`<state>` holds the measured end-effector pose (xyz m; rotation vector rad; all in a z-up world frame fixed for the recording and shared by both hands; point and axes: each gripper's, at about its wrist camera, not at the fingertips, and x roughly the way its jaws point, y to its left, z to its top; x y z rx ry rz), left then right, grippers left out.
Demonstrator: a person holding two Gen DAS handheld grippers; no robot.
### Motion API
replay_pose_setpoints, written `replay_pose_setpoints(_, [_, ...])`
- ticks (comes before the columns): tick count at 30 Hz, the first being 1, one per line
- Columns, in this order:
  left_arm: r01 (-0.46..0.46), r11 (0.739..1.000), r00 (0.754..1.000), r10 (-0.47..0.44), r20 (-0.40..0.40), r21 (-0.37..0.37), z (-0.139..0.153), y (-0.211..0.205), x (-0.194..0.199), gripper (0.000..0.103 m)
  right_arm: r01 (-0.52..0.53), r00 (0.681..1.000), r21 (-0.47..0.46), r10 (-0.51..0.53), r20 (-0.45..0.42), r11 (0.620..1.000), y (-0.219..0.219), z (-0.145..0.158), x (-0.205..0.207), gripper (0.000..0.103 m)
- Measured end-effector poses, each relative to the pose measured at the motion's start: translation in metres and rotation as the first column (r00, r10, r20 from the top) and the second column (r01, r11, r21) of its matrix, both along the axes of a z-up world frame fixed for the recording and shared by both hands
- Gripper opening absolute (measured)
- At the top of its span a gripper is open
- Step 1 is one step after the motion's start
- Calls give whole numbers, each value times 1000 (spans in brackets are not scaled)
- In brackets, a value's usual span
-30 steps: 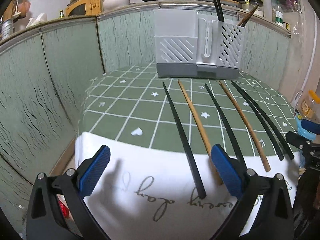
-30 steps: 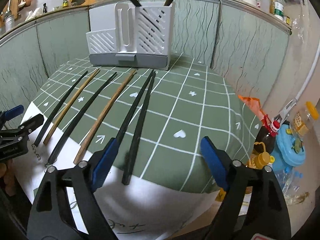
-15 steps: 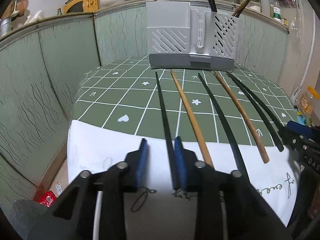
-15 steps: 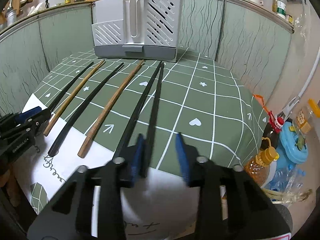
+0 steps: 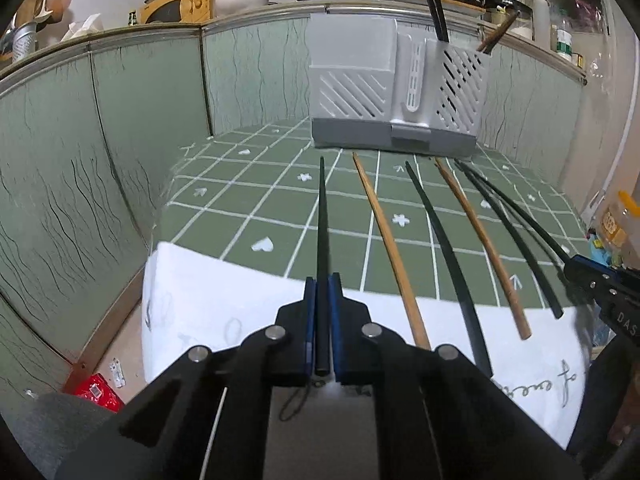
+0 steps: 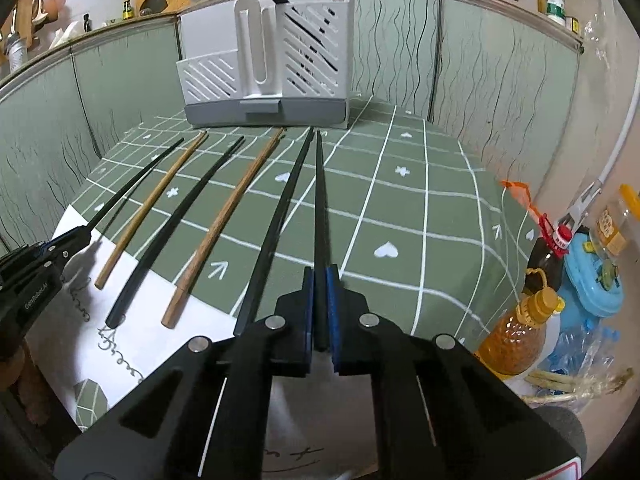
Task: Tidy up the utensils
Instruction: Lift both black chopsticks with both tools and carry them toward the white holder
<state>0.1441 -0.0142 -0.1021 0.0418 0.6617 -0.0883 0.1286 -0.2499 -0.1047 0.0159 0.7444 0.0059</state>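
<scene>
Left wrist view: the left gripper [image 5: 322, 320] is clamped on the near end of the leftmost black chopstick [image 5: 322, 216], which lies along the green checked cloth [image 5: 224, 200] toward the grey utensil holder [image 5: 394, 88]. Right wrist view: the right gripper [image 6: 320, 308] is clamped in the same way on the rightmost black chopstick [image 6: 320, 200], with its blue pads pressed on either side of the stick.

Four more chopsticks lie between the two gripped ones: two wooden chopsticks [image 6: 154, 204] and two black ones. The holder stands at the far end of the table against the wall panels, with a few sticks already upright in its right-hand slotted compartment.

Step in hand: grasp complete on both sides, lift not yet made. Both sticks appear to rest on the cloth.

Next move, as judged: raise each stick clear of its neighbours, tip the far end upward, carry it over the holder and lower it into the slotted compartment. Keep the right stick from dragging the black one just beside it.
</scene>
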Motion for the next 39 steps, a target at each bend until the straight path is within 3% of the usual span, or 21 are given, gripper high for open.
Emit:
replay_pose_setpoints(11, [17,999,999,-16,29,-46,53,14,0,8,-20,998,24,18,58,1000,-10,57,-6,6])
replay_pose_setpoints(22, [61,998,995,-58,84,-23,111,22,18,8,-43,988,31,38,151,999,-19,122,9,6])
replay_pose_setpoints(28, [90,996,989,-87,119,-14,146,23,32,8,-63,983,51,53,177,997,-23,142,21,6])
replay_pose_setpoints(39, [181,983,972,-181,147,17,180,12,51,8,-108,975,77,90,203,991,-35,168,42,6])
